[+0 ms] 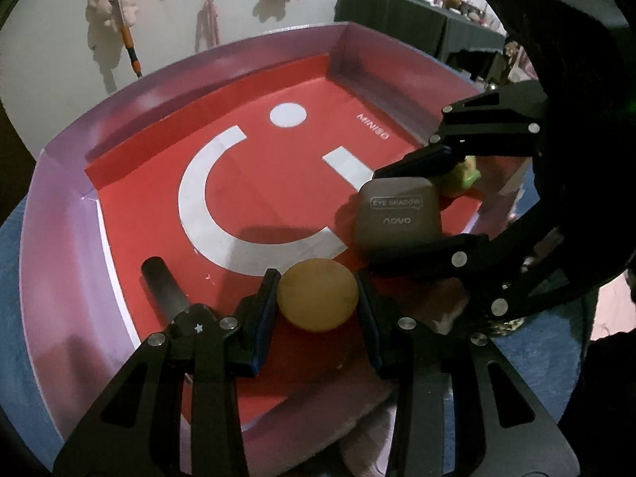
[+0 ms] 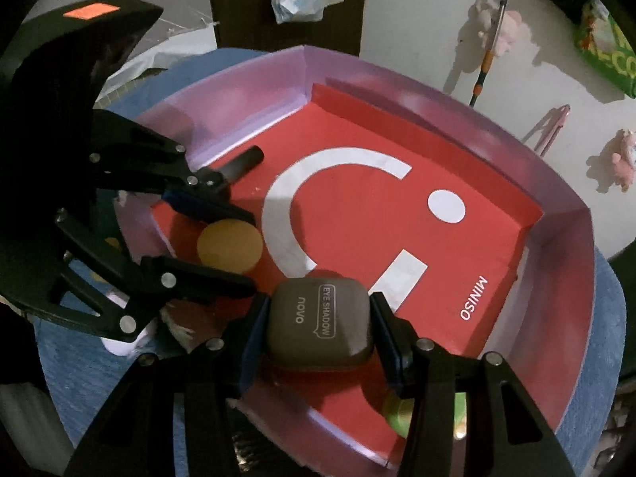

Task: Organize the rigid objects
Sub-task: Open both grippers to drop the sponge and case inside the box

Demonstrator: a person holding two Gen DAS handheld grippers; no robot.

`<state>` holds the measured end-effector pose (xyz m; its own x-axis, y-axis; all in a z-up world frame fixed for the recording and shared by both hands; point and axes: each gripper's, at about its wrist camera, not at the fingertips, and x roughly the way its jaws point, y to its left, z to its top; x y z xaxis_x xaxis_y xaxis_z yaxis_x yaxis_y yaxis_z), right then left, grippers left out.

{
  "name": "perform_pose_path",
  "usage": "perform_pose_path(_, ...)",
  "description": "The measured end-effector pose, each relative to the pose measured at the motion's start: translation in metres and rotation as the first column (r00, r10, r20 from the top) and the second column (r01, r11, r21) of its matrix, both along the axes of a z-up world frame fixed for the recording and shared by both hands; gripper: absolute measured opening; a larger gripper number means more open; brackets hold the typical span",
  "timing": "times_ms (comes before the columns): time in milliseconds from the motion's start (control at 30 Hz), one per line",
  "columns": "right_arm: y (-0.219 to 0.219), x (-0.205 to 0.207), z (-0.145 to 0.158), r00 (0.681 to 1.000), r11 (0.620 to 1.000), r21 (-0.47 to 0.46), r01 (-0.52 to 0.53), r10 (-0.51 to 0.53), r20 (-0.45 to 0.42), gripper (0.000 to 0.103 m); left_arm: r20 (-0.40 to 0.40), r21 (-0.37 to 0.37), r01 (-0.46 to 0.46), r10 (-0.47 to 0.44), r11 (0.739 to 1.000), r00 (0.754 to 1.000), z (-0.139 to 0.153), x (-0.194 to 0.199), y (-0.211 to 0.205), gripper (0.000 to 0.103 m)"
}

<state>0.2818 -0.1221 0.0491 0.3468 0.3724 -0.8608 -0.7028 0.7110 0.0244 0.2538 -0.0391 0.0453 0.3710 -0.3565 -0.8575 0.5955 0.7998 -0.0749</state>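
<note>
Read the writing first: the brown case between your right tongs says "EYE SHADOW" in a speech-bubble outline and "novo" beside it, and the red floor of the tray carries "MINISO" in white, off to the right of those tongs. The same floor bears a big white smile mark, a curved stroke with a dot and a short bar, ahead of both tools.

The case is a rounded square, dull brown-grey, smooth and closed. Your right tongs pinch it by two opposite sides, both pads touching, and it sits just above the red floor near the tray's near wall. From the left camera the same case shows ahead and to the right of your left tongs.

Your left tongs close on a yellow disc, plain and matte, with no writing; each finger presses an edge. From the right camera the disc lies left of the case, apart from it.

A black tube lies on the floor just left of your left tongs. A green thing peeks out under your right tongs; what it is cannot be told.
</note>
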Motion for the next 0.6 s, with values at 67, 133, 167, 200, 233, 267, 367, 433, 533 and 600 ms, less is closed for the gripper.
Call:
perform_pose_path(67, 0.0005, 0.0029, -0.0043, 1.000, 1.000, -0.009, -0.003, 0.002, -0.012, 0.053, 0.003, -0.002, 0.002, -0.002, 1.000, 1.000, 0.0001, 0.0011, 0.0007, 0.036)
perform_pose_path(133, 0.0005, 0.0036, -0.0066, 1.000, 1.000, -0.011, -0.006, 0.006, -0.018, 0.053, 0.001, -0.002, 0.004, -0.004, 1.000, 1.000, 0.0002, 0.0019, 0.0009, 0.036)
perform_pose_path(167, 0.0003, 0.0041, -0.0068, 1.000, 1.000, -0.009, -0.006, 0.006, -0.020, 0.053, 0.002, -0.002, 0.004, -0.004, 1.000, 1.000, 0.0002, 0.0021, 0.0012, 0.036)
perform_pose_path(200, -0.0001, 0.0043, -0.0069, 1.000, 1.000, -0.008, -0.006, 0.006, -0.023, 0.053, 0.005, 0.000, 0.006, -0.006, 1.000, 1.000, 0.0003, 0.0013, 0.0012, 0.036)
perform_pose_path(233, -0.0005, 0.0042, -0.0069, 1.000, 1.000, -0.008, -0.006, 0.006, -0.025, 0.053, 0.008, 0.002, 0.008, -0.008, 1.000, 1.000, -0.0004, 0.0012, 0.0010, 0.036)
perform_pose_path(267, -0.0008, 0.0043, -0.0069, 1.000, 1.000, -0.010, -0.007, 0.006, -0.027, 0.053, 0.013, 0.008, 0.011, -0.012, 1.000, 1.000, -0.0009, 0.0002, 0.0006, 0.036)
perform_pose_path(367, -0.0019, 0.0054, -0.0072, 0.999, 1.000, -0.008, -0.007, 0.007, -0.035, 0.053, 0.016, 0.015, 0.014, -0.014, 1.000, 1.000, -0.0013, 0.0005, -0.0002, 0.036)
perform_pose_path(433, -0.0026, 0.0058, -0.0071, 0.999, 1.000, -0.005, -0.009, 0.009, -0.039, 0.053, 0.013, 0.016, 0.014, -0.014, 1.000, 1.000, -0.0011, 0.0005, 0.0006, 0.036)
perform_pose_path(533, -0.0013, 0.0078, -0.0066, 0.999, 1.000, -0.007, -0.010, 0.009, -0.040, 0.053, 0.014, 0.021, 0.016, -0.016, 1.000, 1.000, -0.0016, 0.0009, 0.0000, 0.036)
perform_pose_path(600, 0.0002, 0.0084, -0.0069, 0.999, 1.000, -0.011, -0.010, 0.009, -0.036, 0.053, 0.017, 0.026, 0.018, -0.018, 1.000, 1.000, -0.0013, 0.0006, -0.0008, 0.037)
